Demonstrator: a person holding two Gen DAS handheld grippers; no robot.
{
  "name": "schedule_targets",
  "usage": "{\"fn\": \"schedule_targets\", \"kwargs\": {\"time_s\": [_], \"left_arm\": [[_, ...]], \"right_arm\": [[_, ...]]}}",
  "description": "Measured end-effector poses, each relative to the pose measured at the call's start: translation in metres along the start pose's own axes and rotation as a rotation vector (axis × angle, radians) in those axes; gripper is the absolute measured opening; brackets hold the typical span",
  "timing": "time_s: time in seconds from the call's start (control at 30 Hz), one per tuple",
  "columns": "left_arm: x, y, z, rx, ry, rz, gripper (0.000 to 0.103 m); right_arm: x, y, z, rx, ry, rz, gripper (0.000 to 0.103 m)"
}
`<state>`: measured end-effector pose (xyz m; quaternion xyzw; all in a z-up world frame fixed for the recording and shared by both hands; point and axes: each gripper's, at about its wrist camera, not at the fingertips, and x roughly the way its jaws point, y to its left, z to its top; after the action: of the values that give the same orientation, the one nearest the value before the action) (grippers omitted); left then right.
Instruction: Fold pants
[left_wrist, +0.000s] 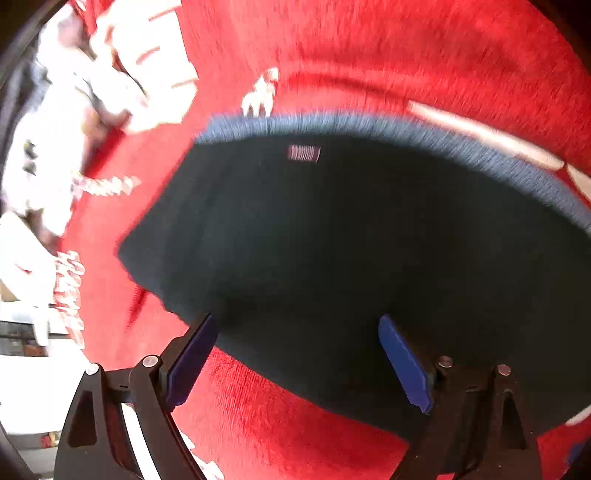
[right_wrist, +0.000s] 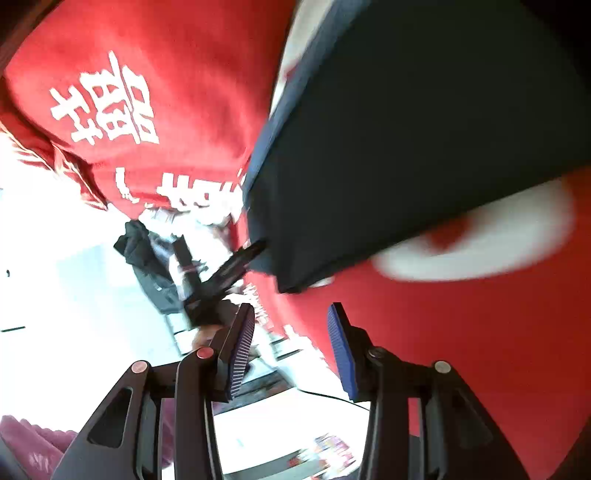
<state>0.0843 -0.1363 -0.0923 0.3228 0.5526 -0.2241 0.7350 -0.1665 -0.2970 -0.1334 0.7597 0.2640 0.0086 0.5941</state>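
Pants (left_wrist: 332, 240): folded into a dark compact bundle, lying flat on my red cloth, with a blue-grey band along the far edge and a small striped label near it.
Left gripper (left_wrist: 299, 362): my jaws stand wide apart over the near edge of the bundle, pressing on nothing; I point steeply down at it, so I judge I am free of the fabric and leaving it to lie as folded.
Right gripper (right_wrist: 291, 354): jaws part-way apart with nothing between the pads; I sit low beside the bundle's near corner, which hangs just ahead of my fingertips and apart from them.
Red cloth (right_wrist: 480, 350): the work surface, printed with white characters and a white ring; the pants rest on it so the fold stays flat and clean.
Other clothing (right_wrist: 147, 258): a dark crumpled heap past the cloth's edge, too blurred for me to name.
Progress: I judge the fold is finished or nearly so; only a final squaring of the edges might remain.
Risk: brushing the corner could spring the layers apart.
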Motion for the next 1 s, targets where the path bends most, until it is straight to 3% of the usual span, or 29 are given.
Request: {"fn": "schedule_targets", "kwargs": {"time_s": [0.03, 0.13, 0.27, 0.33, 0.37, 0.4, 0.5, 0.6, 0.67, 0.7, 0.8, 0.93, 1.0], "left_arm": [[-0.001, 0.002, -0.002, 0.004, -0.015, -0.01, 0.1], [0.002, 0.006, -0.005, 0.054, -0.033, -0.07, 0.1], [0.006, 0.011, -0.003, 0.066, -0.028, -0.148, 0.1], [0.008, 0.012, -0.003, 0.075, -0.04, -0.159, 0.102], [0.009, 0.011, -0.004, 0.081, -0.05, -0.157, 0.103], [0.007, 0.01, -0.005, 0.082, -0.054, -0.161, 0.103], [0.005, 0.011, -0.005, 0.087, -0.045, -0.16, 0.103], [-0.007, 0.01, -0.007, 0.104, -0.046, -0.169, 0.103], [-0.021, 0.002, -0.012, 0.125, -0.099, -0.182, 0.103], [-0.024, -0.005, -0.014, 0.141, -0.118, -0.181, 0.103], [-0.014, -0.027, -0.028, 0.223, -0.07, -0.112, 0.103], [-0.04, 0.003, -0.053, 0.128, -0.035, -0.163, 0.103], [-0.061, 0.029, -0.073, 0.101, -0.023, -0.163, 0.103]], "right_arm": [[0.019, 0.002, 0.005, 0.001, -0.001, -0.015, 0.045], [0.062, -0.003, 0.015, 0.048, -0.038, -0.056, 0.045], [0.065, 0.0, 0.018, 0.084, -0.104, -0.061, 0.045], [0.063, 0.005, 0.021, 0.082, -0.117, -0.104, 0.045], [0.066, 0.006, 0.025, 0.093, -0.123, -0.126, 0.041], [0.064, 0.007, 0.028, 0.093, -0.134, -0.164, 0.01], [0.067, 0.02, 0.026, 0.048, -0.139, -0.221, 0.008], [0.068, 0.01, 0.012, 0.081, -0.116, -0.262, 0.008], [0.067, 0.013, 0.01, 0.058, -0.104, -0.288, 0.01], [0.067, 0.024, 0.012, 0.021, -0.086, -0.321, 0.017], [0.064, 0.058, 0.011, -0.141, -0.039, -0.403, 0.025], [0.044, 0.089, -0.004, -0.283, -0.002, -0.546, 0.057], [0.03, 0.096, -0.013, -0.291, 0.011, -0.596, 0.058]]}}
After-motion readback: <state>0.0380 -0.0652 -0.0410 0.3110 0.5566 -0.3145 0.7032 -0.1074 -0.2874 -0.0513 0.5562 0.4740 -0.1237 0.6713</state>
